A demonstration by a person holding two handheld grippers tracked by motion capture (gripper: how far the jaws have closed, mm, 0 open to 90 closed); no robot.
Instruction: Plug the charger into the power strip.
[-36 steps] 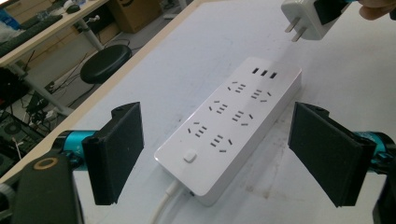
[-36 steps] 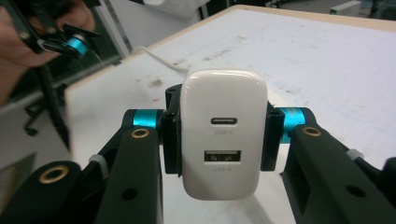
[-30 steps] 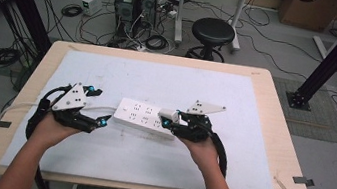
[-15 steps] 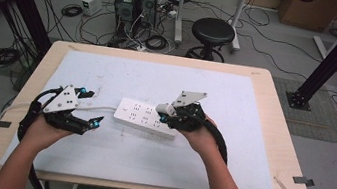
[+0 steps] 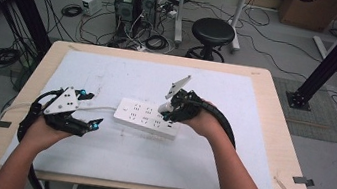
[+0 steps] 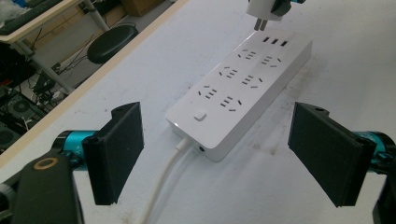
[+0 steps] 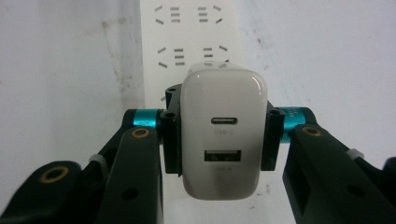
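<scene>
White power strip lay flat mid-worktop on a white mat, its cable trailing toward the left gripper. Left gripper rested on the mat beside the strip's switch end, fingers wide apart, holding nothing. Right gripper had fingers clamped on a white USB charger, prongs poised just above the strip's far end.

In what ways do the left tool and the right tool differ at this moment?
The left tool is wide open and empty; the right tool is shut on the white charger. The left rests beside the power strip; the right is above it. Both have black jaws.
</scene>
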